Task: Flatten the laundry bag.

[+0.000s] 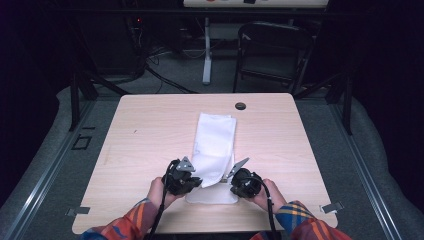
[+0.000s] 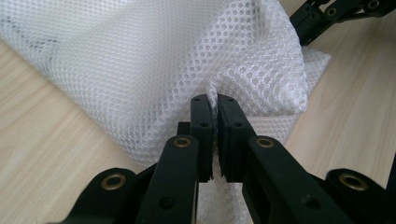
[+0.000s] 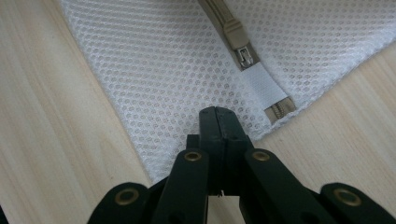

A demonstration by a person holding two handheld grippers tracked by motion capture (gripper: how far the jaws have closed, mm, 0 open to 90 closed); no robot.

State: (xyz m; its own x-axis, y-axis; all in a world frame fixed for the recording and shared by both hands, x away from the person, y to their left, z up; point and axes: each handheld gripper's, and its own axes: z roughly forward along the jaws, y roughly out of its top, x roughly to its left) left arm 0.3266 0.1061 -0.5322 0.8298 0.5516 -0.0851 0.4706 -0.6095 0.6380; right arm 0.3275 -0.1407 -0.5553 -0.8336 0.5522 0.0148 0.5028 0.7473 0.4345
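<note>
Mesh bag (image 2: 154, 60) pinched in both grippers' jaws

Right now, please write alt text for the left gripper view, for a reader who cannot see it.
The left gripper, its two black jaws closed, pinches a fold of a white mesh bag that lies bunched on a light wooden table. Part of the other gripper's black linkage shows at the top right.
</note>
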